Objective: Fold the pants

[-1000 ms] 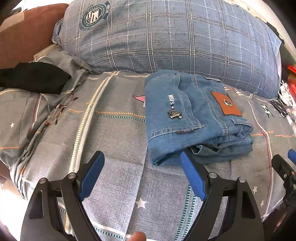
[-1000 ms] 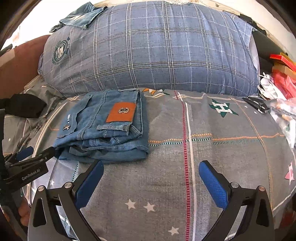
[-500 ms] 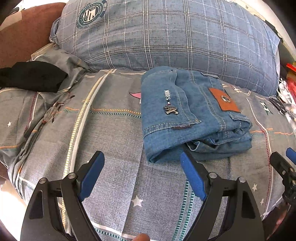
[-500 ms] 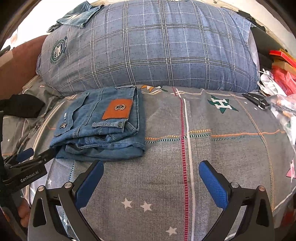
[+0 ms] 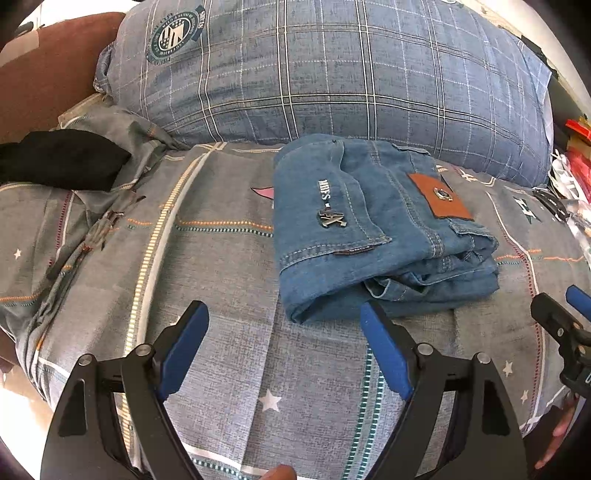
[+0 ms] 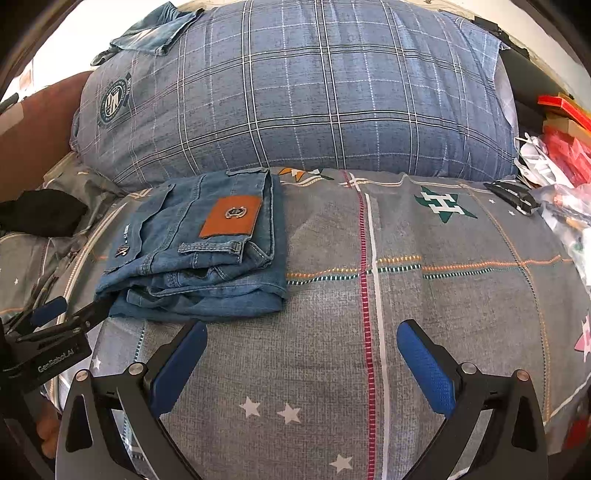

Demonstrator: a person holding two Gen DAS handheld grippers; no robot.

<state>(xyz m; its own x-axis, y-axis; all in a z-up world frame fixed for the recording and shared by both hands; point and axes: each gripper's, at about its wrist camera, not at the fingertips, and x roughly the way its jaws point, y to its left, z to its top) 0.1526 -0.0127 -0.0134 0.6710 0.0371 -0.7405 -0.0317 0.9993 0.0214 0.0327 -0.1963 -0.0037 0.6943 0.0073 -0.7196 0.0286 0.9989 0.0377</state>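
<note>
Blue denim pants (image 5: 373,225) lie folded into a compact bundle on the grey patterned bedsheet (image 5: 207,280), an orange leather patch on top. They also show in the right wrist view (image 6: 207,251), at centre left. My left gripper (image 5: 282,317) is open and empty, just in front of the bundle's near left corner, not touching it. My right gripper (image 6: 301,332) is open and empty, hovering over the sheet (image 6: 406,295) in front and to the right of the bundle. Each gripper appears at the edge of the other's view.
A large blue plaid pillow (image 5: 332,74) lies behind the pants, also in the right wrist view (image 6: 295,92). A black cloth (image 5: 59,162) sits far left. Red boxes and plastic bags (image 6: 557,155) crowd the right edge. A denim garment (image 6: 155,29) lies atop the pillow.
Both grippers have drawn back slightly from the folded pants and stayed open. The bundle has not moved.
</note>
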